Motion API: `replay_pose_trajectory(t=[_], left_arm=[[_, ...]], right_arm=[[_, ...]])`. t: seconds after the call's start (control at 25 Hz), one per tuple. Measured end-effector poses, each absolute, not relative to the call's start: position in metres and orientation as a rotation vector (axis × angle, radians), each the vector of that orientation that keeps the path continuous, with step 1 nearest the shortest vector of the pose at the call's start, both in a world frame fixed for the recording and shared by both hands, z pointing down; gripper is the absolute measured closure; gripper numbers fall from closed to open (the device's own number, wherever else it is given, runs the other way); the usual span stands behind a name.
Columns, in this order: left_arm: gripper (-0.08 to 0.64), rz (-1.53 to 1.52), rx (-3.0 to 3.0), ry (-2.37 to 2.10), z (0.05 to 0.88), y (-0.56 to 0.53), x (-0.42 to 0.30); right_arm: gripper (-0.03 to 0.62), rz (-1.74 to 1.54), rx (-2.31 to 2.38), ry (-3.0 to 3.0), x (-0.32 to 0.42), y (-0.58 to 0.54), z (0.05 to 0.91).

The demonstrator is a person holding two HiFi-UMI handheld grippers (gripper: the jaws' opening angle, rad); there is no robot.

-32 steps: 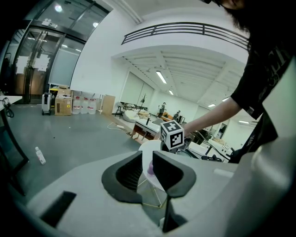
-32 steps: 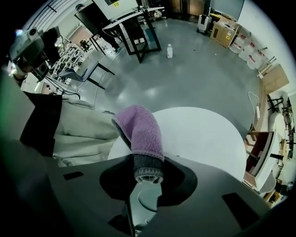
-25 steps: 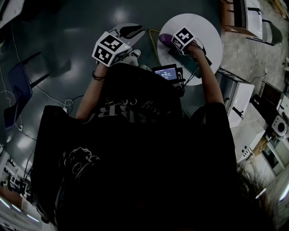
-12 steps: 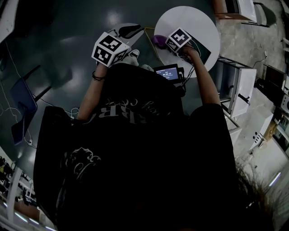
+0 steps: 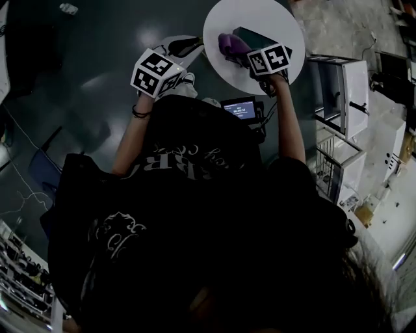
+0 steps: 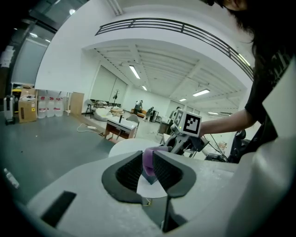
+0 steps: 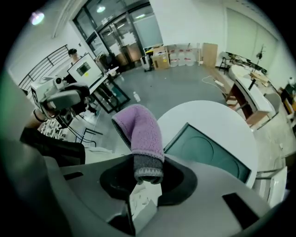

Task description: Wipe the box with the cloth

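A flat dark green box [image 5: 265, 38] lies on a round white table [image 5: 253, 14]. My right gripper [image 5: 248, 53] is at the table's near side, shut on a purple fleece cloth [image 5: 229, 43] with a grey hem. In the right gripper view the cloth [image 7: 138, 129] stands up from the gripper [image 7: 148, 172], with the box [image 7: 208, 150] just right of it. My left gripper [image 5: 185, 45] hangs over the floor left of the table. It holds nothing. In its own view the left gripper [image 6: 148, 162] has its jaws a narrow gap apart, pointing at the cloth [image 6: 149, 156].
A small lit screen [image 5: 238, 108] is mounted at the person's chest. White cabinets and a wire trolley [image 5: 344, 84] stand right of the table. A blue chair [image 5: 40, 172] and cables lie on the dark floor at left. Desks and boxes stand far off.
The head view has swung, so the table sits higher and more to the left. The right gripper has drawn back toward the table's near edge with the cloth. The left gripper has hardly moved.
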State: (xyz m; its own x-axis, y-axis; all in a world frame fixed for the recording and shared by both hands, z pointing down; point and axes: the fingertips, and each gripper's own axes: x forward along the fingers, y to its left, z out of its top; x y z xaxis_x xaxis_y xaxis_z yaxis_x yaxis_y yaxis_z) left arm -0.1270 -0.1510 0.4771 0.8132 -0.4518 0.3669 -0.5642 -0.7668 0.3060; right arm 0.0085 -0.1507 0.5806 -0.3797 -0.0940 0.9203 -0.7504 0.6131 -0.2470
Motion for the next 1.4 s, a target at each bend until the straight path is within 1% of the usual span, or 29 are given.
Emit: replay_pose_trajectory(t=[0.28, 0.52, 0.68, 0.92, 1.04, 1.4], left_arm=[[0.492, 0.437, 2.641, -0.572, 0.494, -0.154, -0.074], [0.492, 0.469, 2.723, -0.472, 0.463, -0.068, -0.020], [0.492, 0.486, 2.734, -0.422, 0.466, -0.038, -0.010], [0.492, 0.454, 2.715, -0.456, 0.458, 0.066, 0.005], [0.492, 0.458, 2.695, -0.471, 0.462, 0.101, 0.005], [0.492, 0.517, 2.722, -0.469, 0.452, 0.154, -0.002]], right_arm=[[0.506, 0.960, 1.032, -1.888, 0.066, -0.123, 0.561], [0.506, 1.030, 1.345, -1.926, 0.115, -0.014, 0.513], [0.506, 1.055, 1.426, -1.945, 0.114, 0.015, 0.507], [0.506, 1.021, 1.447, -2.025, 0.113, 0.112, 0.494], [0.506, 1.016, 1.451, -2.050, 0.111, 0.143, 0.493], [0.506, 1.000, 1.446, -2.084, 0.093, 0.192, 0.493]])
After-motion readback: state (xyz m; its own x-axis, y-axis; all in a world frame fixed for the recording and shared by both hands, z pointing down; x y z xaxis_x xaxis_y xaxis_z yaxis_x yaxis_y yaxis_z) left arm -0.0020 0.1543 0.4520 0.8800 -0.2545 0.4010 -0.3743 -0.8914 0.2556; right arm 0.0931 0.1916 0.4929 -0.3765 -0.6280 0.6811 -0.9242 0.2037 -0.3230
